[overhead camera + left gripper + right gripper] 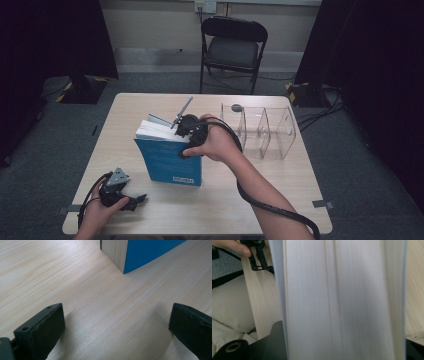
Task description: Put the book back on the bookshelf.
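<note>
two grippers work over a light wooden tabletop. the right gripper, held in the person's right hand, sits at the top of a blue book that stands upright near the middle of the tabletop, its cover facing the near edge. in the right gripper view the white page block runs between the two black jaws, one on each side, so the jaws are closed on the book. the left gripper lies low by the near left corner, in the person's left hand; its jaws are spread wide with bare wood between them, and the book's bottom corner stands ahead of them, apart. a clear plastic divided holder stands toward the far right edge, just beside the right hand. beyond the far edge stands a black folding chair.
</note>
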Tool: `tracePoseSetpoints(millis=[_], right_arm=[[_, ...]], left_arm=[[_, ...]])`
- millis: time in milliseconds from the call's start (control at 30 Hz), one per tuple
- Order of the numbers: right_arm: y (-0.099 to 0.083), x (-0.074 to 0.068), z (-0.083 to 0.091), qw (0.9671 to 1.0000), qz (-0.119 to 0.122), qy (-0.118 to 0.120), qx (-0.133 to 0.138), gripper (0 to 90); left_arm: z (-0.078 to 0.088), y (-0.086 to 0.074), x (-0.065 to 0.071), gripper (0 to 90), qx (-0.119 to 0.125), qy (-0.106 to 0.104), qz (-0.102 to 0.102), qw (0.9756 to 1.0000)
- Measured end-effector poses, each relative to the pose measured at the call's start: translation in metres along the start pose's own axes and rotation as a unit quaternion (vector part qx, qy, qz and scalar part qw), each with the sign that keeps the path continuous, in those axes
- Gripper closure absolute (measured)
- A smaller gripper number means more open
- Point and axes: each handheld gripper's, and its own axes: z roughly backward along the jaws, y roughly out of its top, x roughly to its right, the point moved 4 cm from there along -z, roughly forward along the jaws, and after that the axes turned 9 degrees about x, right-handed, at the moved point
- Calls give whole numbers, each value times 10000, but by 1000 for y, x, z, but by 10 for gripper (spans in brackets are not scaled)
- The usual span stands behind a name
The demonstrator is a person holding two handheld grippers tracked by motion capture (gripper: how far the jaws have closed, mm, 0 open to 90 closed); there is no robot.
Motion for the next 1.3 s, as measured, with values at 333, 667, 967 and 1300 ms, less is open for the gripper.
tracePoseSetpoints(millis=[333, 667, 967, 1300], right_arm=[[0, -5, 1, 9999, -130, -63, -28, 607], [0, -8, 1, 9990, -382, -214, 5, 616], [-1, -6, 6, 9988, -407, -259, -32, 617], [-7, -4, 24, 9975, -594, -350, 133, 617]], left_arm=[[0, 0, 0, 0, 2, 1, 6, 10000], [0, 0, 0, 0, -3, 2, 7, 10000], [0, 0, 0, 0, -2, 0, -8, 10000], [0, 0, 0, 0, 5, 3, 12, 10000]])
